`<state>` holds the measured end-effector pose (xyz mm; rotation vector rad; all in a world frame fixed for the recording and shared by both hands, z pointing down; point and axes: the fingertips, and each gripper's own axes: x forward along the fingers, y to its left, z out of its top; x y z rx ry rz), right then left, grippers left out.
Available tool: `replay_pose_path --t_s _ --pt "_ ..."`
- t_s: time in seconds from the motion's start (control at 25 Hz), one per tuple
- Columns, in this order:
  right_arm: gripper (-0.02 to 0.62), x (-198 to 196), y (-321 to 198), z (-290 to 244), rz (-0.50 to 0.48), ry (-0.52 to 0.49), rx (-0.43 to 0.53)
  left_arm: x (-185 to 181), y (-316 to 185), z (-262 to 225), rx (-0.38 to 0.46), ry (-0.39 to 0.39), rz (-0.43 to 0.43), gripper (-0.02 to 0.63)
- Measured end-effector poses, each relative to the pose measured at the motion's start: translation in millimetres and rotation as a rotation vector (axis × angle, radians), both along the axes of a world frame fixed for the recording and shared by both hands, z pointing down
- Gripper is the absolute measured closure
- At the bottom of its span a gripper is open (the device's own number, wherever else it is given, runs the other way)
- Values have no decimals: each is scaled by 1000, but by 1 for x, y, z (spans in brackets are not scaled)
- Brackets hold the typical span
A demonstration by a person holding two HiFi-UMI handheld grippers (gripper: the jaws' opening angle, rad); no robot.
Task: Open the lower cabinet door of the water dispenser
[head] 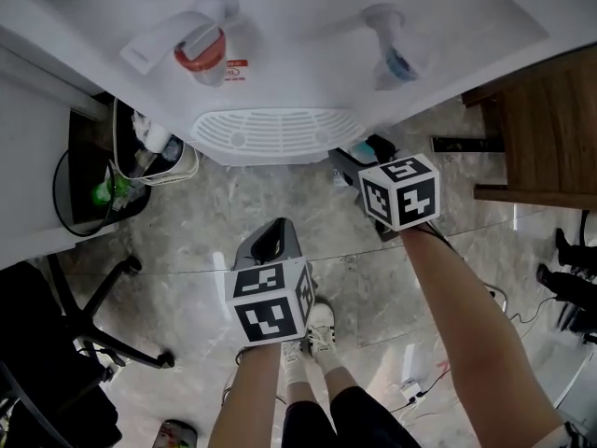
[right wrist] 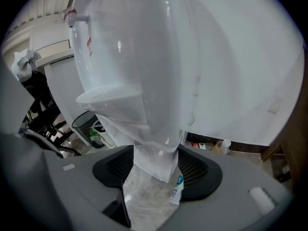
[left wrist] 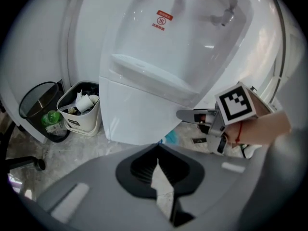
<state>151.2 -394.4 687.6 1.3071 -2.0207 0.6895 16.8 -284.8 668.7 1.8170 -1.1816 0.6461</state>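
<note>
The white water dispenser (head: pixel 280 45) stands before me, with a red tap, a blue tap and a ribbed drip tray (head: pixel 270 131). Its lower cabinet door (left wrist: pixel 134 114) is a plain white panel below the tray and looks closed. My right gripper (head: pixel 350 164) is low at the dispenser's right front corner with its jaws open. In the left gripper view the right gripper (left wrist: pixel 185 115) points at the door's right edge. The right gripper view shows that corner (right wrist: pixel 154 162) framed between the jaws; contact cannot be told. My left gripper (head: pixel 270 236) hangs back from the door, shut and empty.
A white bin of rubbish (left wrist: pixel 79 112) and a black wire bin (left wrist: pixel 41 112) with a green bottle stand left of the dispenser. A blue-labelled bottle (right wrist: pixel 177 186) lies by its right foot. An office chair base (head: pixel 103 315) is at the left, wooden furniture (head: pixel 550 129) at the right.
</note>
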Motion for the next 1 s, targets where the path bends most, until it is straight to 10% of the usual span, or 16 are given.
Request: replay_pose_path --t_s 0.32,1.0 --pt "386 -15 68 -1 83 5 13 -13 34 6 -10 -23 20 600" --pt "555 -185 227 -5 -181 -98 -97 -122 131 1 39 -152 -47 600"
